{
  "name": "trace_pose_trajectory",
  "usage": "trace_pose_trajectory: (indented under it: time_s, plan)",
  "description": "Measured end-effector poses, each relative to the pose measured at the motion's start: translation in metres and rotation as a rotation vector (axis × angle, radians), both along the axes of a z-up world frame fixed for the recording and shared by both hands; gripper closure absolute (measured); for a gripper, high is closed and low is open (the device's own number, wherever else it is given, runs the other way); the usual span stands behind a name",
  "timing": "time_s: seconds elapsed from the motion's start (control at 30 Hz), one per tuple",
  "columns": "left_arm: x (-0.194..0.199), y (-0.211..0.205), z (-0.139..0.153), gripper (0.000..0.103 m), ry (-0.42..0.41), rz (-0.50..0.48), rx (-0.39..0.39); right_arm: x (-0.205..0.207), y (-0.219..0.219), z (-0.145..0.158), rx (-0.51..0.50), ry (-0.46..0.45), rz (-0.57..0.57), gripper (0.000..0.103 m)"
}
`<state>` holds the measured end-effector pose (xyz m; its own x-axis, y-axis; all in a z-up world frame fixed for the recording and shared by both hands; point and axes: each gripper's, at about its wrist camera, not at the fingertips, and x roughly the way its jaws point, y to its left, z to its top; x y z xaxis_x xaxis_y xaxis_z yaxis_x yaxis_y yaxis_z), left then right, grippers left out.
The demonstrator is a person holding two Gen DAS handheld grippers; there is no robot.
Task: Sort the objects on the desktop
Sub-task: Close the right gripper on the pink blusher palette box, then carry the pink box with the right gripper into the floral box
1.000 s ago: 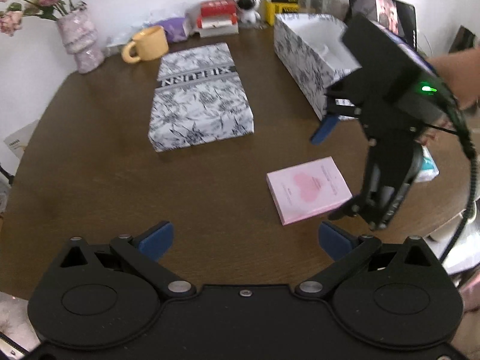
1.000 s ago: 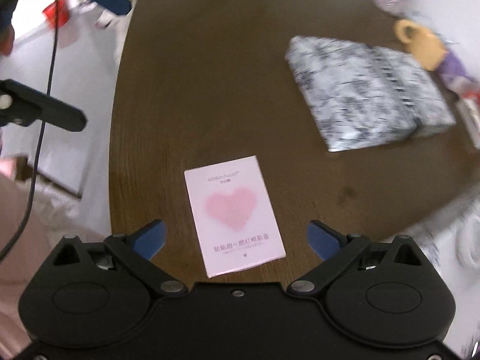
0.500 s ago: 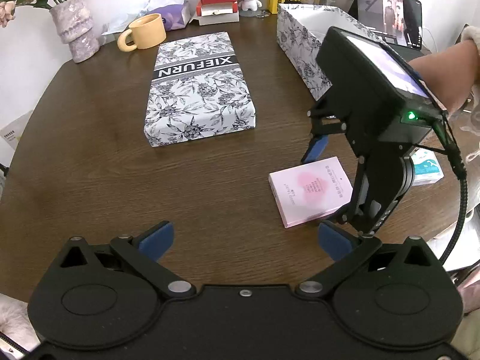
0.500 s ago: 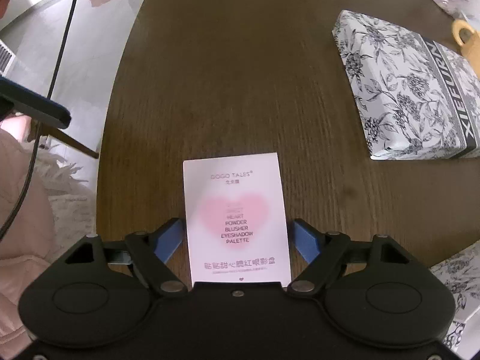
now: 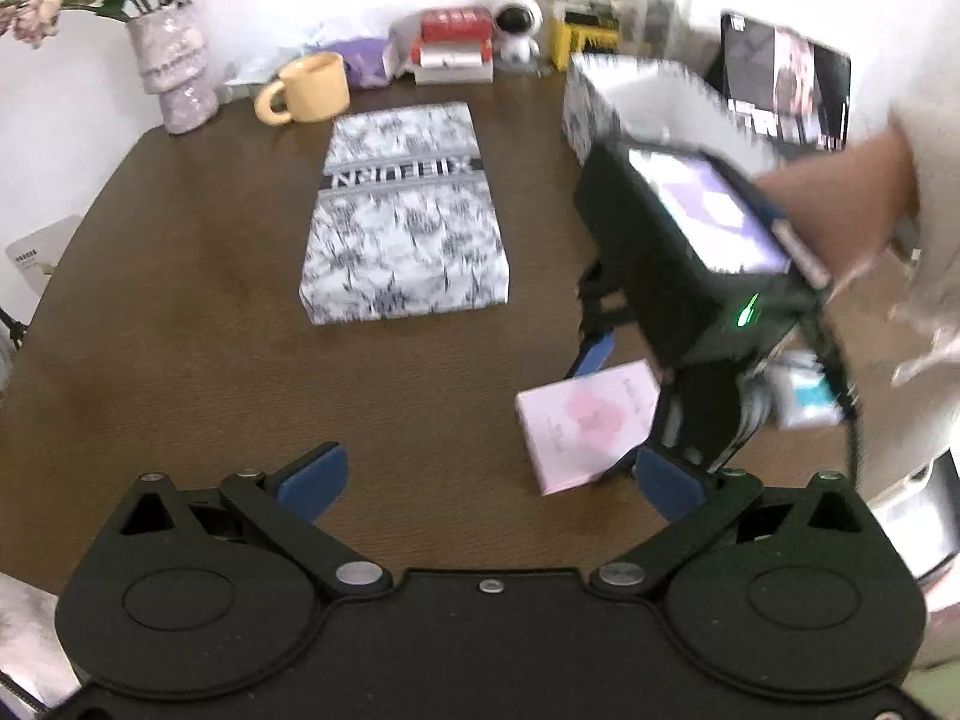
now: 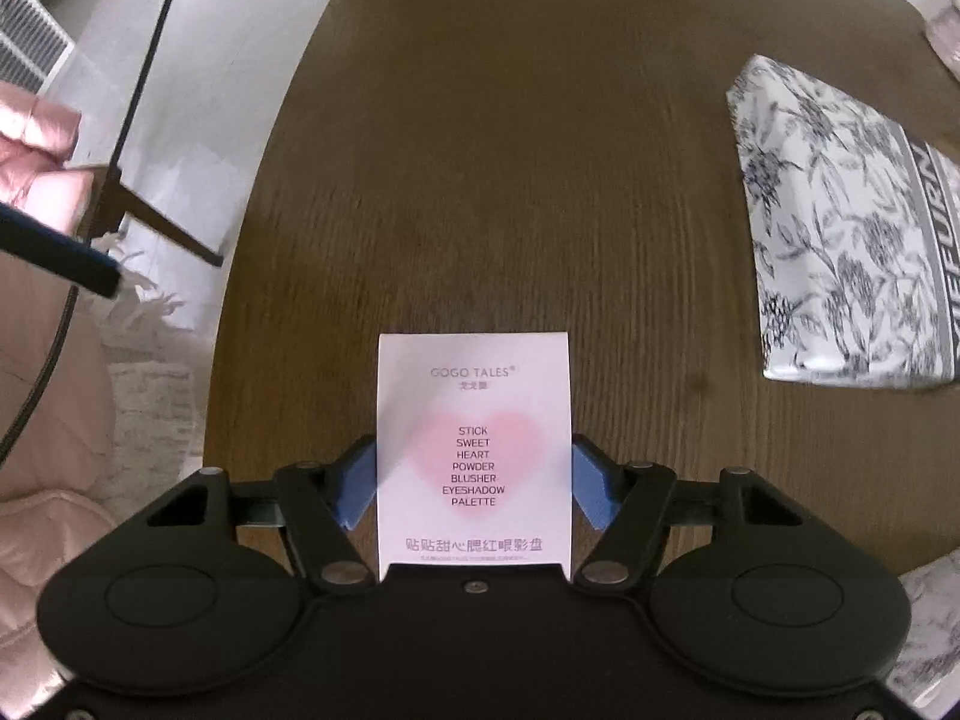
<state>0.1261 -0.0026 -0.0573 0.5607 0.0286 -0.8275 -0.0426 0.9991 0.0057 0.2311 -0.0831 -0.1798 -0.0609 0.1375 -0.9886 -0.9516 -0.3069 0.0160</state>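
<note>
A flat pink palette box with a heart print (image 6: 474, 390) sits between the blue pads of my right gripper (image 6: 473, 468), which is shut on its two long sides. In the left wrist view the same pink box (image 5: 579, 420) looks tilted over the dark wooden table (image 5: 180, 360), held by the right gripper (image 5: 606, 411) coming in from the right with a hand behind it. My left gripper (image 5: 489, 471) stands open near the table's front edge with nothing between its fingers. An open floral box (image 5: 636, 96) stands at the back right.
A flat floral box (image 5: 408, 228) lies mid-table, also seen as the floral box (image 6: 840, 252) to my right. A yellow mug (image 5: 309, 87), a vase (image 5: 177, 84), a red box (image 5: 453, 42) and a screen (image 5: 786, 84) line the back. A small teal-white box (image 5: 807, 399) lies behind the right gripper.
The right gripper came down over the pink box and its fingers closed on the box's sides; the box now looks tilted. The left gripper stayed open, shifting only slightly.
</note>
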Motion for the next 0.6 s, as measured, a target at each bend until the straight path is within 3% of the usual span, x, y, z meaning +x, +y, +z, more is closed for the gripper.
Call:
trace_pose_trajectory:
  time_s: [0.23,0.47,0.6]
  plan:
    - [0.009,0.005,0.040,0.000,-0.062,0.025,-0.088,0.012,-0.008,0.030,0.054,-0.010,-0.011,0.034]
    - [0.059,0.000,0.082,0.000,-0.099,-0.012,-0.136,0.055,-0.009,0.117,0.159,-0.038,-0.080,0.034]
    - [0.098,-0.007,0.091,0.000,-0.106,-0.058,-0.139,0.096,-0.028,0.160,0.190,-0.106,-0.169,0.034]
